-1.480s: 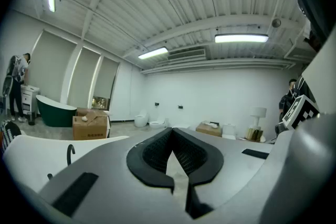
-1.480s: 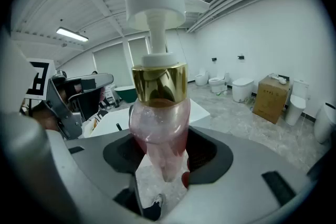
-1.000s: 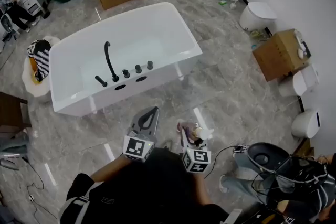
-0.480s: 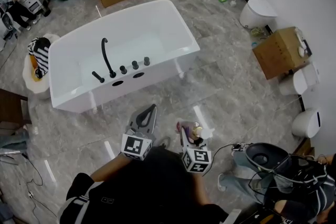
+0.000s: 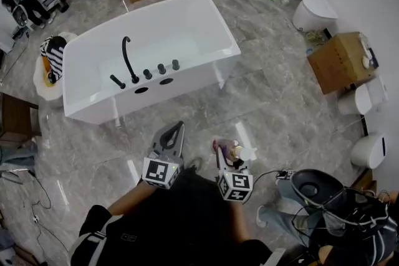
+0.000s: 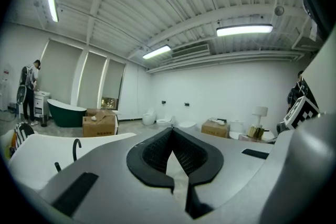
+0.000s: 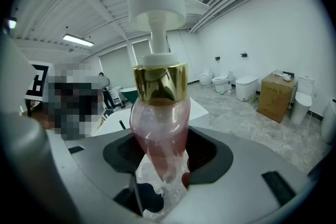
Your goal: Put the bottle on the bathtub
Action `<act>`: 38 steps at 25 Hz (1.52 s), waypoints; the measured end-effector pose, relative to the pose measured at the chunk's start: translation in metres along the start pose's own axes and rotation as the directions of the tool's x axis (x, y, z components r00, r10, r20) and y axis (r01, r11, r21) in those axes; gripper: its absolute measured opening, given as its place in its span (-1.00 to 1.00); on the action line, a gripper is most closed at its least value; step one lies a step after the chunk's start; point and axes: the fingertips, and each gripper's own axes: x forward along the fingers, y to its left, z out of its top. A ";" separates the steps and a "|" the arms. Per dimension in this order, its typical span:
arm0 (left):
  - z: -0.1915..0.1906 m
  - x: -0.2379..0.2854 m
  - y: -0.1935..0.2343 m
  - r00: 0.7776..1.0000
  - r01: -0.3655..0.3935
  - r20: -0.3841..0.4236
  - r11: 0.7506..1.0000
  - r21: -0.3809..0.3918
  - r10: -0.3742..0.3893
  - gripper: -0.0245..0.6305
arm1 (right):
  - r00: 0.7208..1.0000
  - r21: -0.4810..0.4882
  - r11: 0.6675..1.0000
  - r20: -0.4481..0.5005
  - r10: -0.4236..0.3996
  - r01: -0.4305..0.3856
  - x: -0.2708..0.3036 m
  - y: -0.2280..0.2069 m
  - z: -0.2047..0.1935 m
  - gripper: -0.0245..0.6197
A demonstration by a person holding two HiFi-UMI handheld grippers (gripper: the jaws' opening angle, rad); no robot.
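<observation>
The right hand-held gripper (image 5: 228,151) still pinches the pink gold-collared pump bottle (image 7: 160,123) (left hand-held gripper (image 5: 176,133) pressed together, empty). The white bathtub (image 5: 187,80) remains well apart at its near edge, so the carry is unfinished.

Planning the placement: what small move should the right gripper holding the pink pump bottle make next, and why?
Probably carry it forward toward the white bathtub: the right gripper is shut on the pink gold-collared pump bottle, yet grey marble floor separates it from the tub's rim.
</observation>
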 end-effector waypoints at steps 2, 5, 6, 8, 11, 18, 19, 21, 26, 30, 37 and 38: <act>-0.001 0.002 -0.002 1.000 -0.004 -0.007 1.000 -0.001 0.004 -0.88 | 1.000 0.009 1.000 -0.006 -0.001 0.001 -0.001 -0.005 -0.002 -0.23; 0.002 0.012 -0.006 1.000 -0.005 0.000 1.000 0.005 0.005 -0.88 | 1.000 0.019 1.000 -0.008 -0.004 0.005 0.002 -0.014 -0.003 -0.23; 0.001 0.016 -0.007 1.000 -0.005 0.001 1.000 0.005 0.005 -0.88 | 1.000 0.020 1.000 -0.010 -0.005 0.005 0.005 -0.018 -0.003 -0.23; -0.001 0.026 -0.009 1.000 0.001 -0.005 1.000 0.003 -0.001 -0.88 | 1.000 0.021 1.000 -0.012 -0.005 0.005 0.013 -0.024 -0.002 -0.23; -0.005 0.044 -0.005 1.000 0.008 0.000 1.000 0.005 -0.008 -0.88 | 1.000 0.018 1.000 -0.018 -0.006 0.006 0.030 -0.030 0.002 -0.23; -0.006 0.111 0.016 1.000 0.017 0.000 1.000 -0.019 -0.017 -0.88 | 0.999 0.001 1.000 -0.035 -0.011 0.011 0.080 -0.055 0.028 -0.23; -0.004 0.122 0.020 1.000 0.017 0.002 1.000 -0.023 -0.017 -0.88 | 0.999 -0.004 1.000 -0.037 -0.011 0.011 0.089 -0.058 0.034 -0.23; -0.001 0.144 0.033 1.000 0.014 0.004 0.999 -0.031 -0.014 -0.88 | 0.999 -0.012 1.000 -0.037 -0.011 0.011 0.108 -0.062 0.048 -0.23; 0.010 0.197 0.071 1.000 0.017 0.011 0.999 -0.039 -0.017 -0.88 | 0.999 -0.028 1.000 -0.036 -0.012 0.011 0.160 -0.066 0.085 -0.23; 0.023 0.240 0.102 0.999 0.033 0.012 0.998 -0.044 -0.032 -0.88 | 0.999 -0.034 0.999 -0.040 -0.014 0.012 0.205 -0.065 0.114 -0.23; 0.032 0.291 0.159 1.000 0.030 0.003 0.999 -0.042 -0.030 -0.88 | 0.998 -0.047 0.999 -0.058 -0.003 0.001 0.273 -0.056 0.156 -0.23; 0.036 0.297 0.168 1.000 0.025 0.016 0.998 -0.051 -0.024 -0.88 | 0.998 -0.047 0.999 -0.062 -0.001 -0.002 0.283 -0.054 0.161 -0.23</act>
